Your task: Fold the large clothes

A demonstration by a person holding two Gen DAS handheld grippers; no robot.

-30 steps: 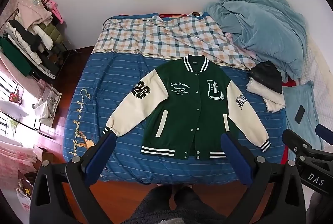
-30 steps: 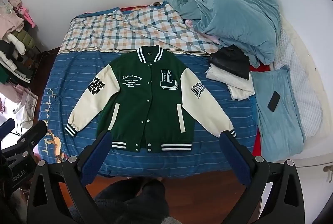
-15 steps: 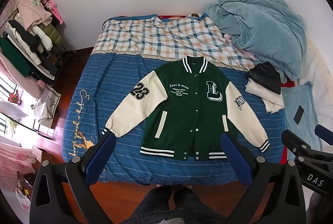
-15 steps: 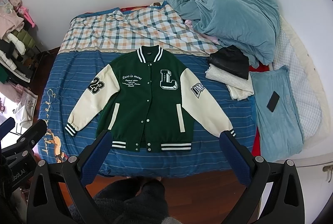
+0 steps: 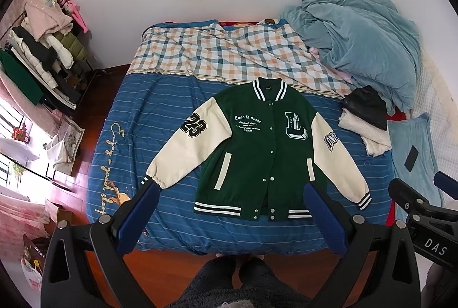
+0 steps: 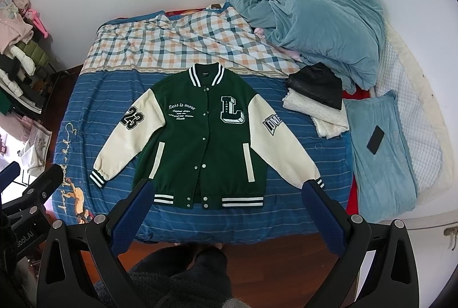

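Bedroom, white wall; bed with blue striped cover at the near end and a checked sheet at the wall end.

Item: jacket, laid flat, front up, on the blue cover. Long axis runs from the foot of the bed toward the wall: collar toward the checked sheet, striped hem toward the foot edge. Both sleeves spread down and outward from the body, cuffs near the foot edge.

Appearance: green body, cream sleeves, striped collar, hem and cuffs; snaps closed down the front; "23" patch on one sleeve, large "L" and script lettering on the chest, two pale pocket strips.

Left gripper: fingers spread wide, empty, held above the foot edge of the bed; the jacket lies beyond it, its hem showing between the fingers, apart from them.

Right gripper: likewise wide and empty, above the foot edge; the jacket hem lies beyond and between its fingers, untouched.

Also on the bed: rumpled blue blanket, folded dark and white clothes, phone on a blue pillow, all to the jacket's "L" side.
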